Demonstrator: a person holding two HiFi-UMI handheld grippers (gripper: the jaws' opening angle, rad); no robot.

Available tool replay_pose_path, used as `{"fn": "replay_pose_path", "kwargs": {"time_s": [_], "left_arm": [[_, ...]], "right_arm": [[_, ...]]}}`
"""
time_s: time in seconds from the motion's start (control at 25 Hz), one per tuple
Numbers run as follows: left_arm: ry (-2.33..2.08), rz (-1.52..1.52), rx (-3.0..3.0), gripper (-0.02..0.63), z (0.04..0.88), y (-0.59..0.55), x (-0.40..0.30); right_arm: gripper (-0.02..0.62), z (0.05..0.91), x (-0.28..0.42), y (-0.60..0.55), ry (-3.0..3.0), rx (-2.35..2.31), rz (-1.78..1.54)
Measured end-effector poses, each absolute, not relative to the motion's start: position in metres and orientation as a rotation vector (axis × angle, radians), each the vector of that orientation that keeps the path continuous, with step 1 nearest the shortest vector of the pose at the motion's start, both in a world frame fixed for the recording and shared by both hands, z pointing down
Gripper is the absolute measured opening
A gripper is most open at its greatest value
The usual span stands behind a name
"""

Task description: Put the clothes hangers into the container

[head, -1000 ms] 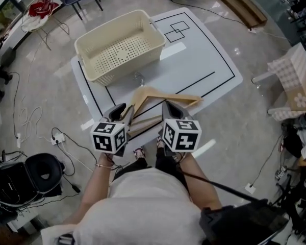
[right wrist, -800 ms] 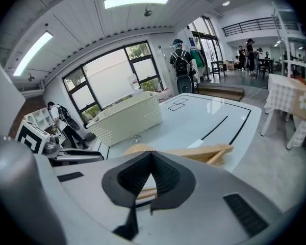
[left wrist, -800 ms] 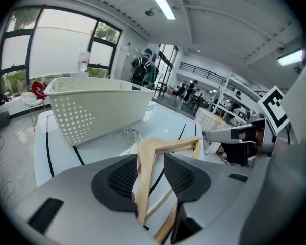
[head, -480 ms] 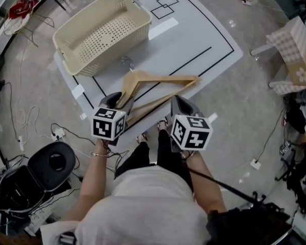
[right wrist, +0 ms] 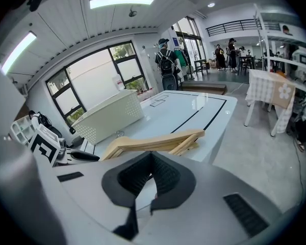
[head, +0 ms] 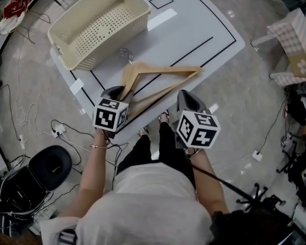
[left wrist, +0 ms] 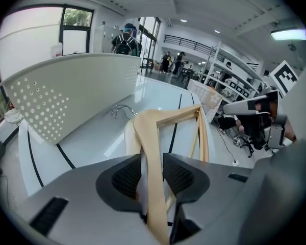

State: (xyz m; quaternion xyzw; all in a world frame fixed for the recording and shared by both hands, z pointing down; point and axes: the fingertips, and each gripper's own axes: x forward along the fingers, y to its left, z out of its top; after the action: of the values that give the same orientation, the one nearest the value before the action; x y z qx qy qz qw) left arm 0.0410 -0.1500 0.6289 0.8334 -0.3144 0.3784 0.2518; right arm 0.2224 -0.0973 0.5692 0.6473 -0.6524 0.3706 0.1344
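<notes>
Two or more wooden hangers (head: 160,80) lie stacked on the white table (head: 209,40), their metal hooks (head: 126,54) pointing at the cream perforated basket (head: 137,20). My left gripper (head: 115,92) is at the stack's left end. In the left gripper view a hanger arm (left wrist: 168,119) runs between the pads of that gripper (left wrist: 152,163), which have just been closing and now press on it. My right gripper (head: 186,99) hovers off the table's near edge, right of the hangers. Its jaws (right wrist: 151,158) meet at the tips with nothing between them, and the hangers (right wrist: 158,142) lie ahead.
The basket (left wrist: 76,91) stands at the table's far left corner, beyond the hooks. Black lines and squares mark the tabletop. On the floor are cables and a black round seat (head: 51,165) at the left, and a checked-cloth table (head: 296,40) at the right.
Both grippers have come down toward the table. The left one now sits over the hangers' left end, and the right one has drifted right, away from the stack.
</notes>
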Motion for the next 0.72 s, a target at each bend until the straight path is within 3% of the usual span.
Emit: {"fn": "replay_pose_path", "kwargs": {"time_s": [0.12,0.72], "left_arm": [[-0.855,1.022,2.269,0.103,0.6295,-0.1496,0.0415],[-0.876,1.028,2.245,0.094,0.6339,-0.1437,0.0428]], "right_arm": [[0.017,0.5695,0.2215,-0.0944,-1.886,1.878,1.074],[0.017,0.5658,0.2212,-0.0875,-1.889,1.885,1.075]]}}
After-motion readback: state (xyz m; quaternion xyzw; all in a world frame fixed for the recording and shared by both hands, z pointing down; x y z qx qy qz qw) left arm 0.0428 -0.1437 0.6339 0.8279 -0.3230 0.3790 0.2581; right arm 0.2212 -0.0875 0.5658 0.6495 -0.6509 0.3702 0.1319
